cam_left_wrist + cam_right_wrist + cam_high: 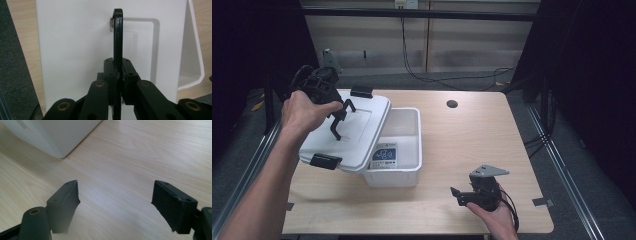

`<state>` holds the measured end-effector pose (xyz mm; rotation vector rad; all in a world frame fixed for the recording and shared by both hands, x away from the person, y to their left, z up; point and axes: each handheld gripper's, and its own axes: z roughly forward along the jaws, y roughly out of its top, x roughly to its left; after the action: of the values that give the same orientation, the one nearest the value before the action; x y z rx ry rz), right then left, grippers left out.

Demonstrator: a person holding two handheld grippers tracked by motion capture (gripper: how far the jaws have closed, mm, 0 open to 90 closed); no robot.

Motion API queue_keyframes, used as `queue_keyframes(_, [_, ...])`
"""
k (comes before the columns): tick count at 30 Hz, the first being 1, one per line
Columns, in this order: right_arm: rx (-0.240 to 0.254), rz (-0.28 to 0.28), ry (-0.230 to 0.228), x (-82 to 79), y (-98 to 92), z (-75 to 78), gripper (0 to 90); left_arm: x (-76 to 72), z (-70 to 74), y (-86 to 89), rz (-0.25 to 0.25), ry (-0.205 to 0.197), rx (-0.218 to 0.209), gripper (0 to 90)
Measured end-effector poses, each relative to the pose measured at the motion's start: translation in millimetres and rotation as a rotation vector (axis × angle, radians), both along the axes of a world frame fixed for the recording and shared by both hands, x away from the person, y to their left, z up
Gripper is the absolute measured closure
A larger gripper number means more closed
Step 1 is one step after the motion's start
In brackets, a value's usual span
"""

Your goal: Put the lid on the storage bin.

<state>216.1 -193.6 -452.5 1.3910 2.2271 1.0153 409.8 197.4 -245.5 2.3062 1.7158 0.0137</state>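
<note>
Left gripper: jaws clamped tight on the black handle of the white lid, pinching the thin bail flat between the pads. Lid sits tilted, its far-right edge propped on the rim of the white bin, its near-left edge hanging over the table beside the bin.

Handling, my read: lid is light, stiff moulded plastic, smooth, not fragile. The handle is the only sensible hold, since the flat panel gives nothing to pinch. The bail looks hinged, so I'd expect the lid to swing under the grip; move slowly and keep it level. Black latch clips at the far edge and near corner hang loose and could snag the bin rim.

Bin: open, looks empty apart from a label on the near wall. Likely light enough to slide if the lid drags on it.

Right gripper: jaws spread wide, nothing between them, low over bare wood near the front-right edge, well apart from the bin. Bin corner ahead of it. Round cable hole at the far side is out of the way.
</note>
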Motion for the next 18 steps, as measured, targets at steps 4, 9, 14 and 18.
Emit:
queue_keyframes(4, [0.001,0.003,-0.002,0.5,0.0,-0.2,20.9,1.0,-1.5,-6.1,0.005,0.010,0.001,84.9])
queue_keyframes(9, [0.014,0.011,-0.001,0.8,-0.1,0.4,20.3,0.1,-5.5,-18.0,0.002,0.013,-0.011,85.0])
queue_keyframes(14, [0.012,0.009,-0.005,0.4,-0.4,0.9,20.4,-0.3,-9.9,-30.8,0.017,0.003,-0.007,85.0])
queue_keyframes(18, [0.013,0.012,-0.004,0.2,-0.6,1.2,20.4,0.4,-13.1,-36.6,0.041,0.005,-0.008,85.0])
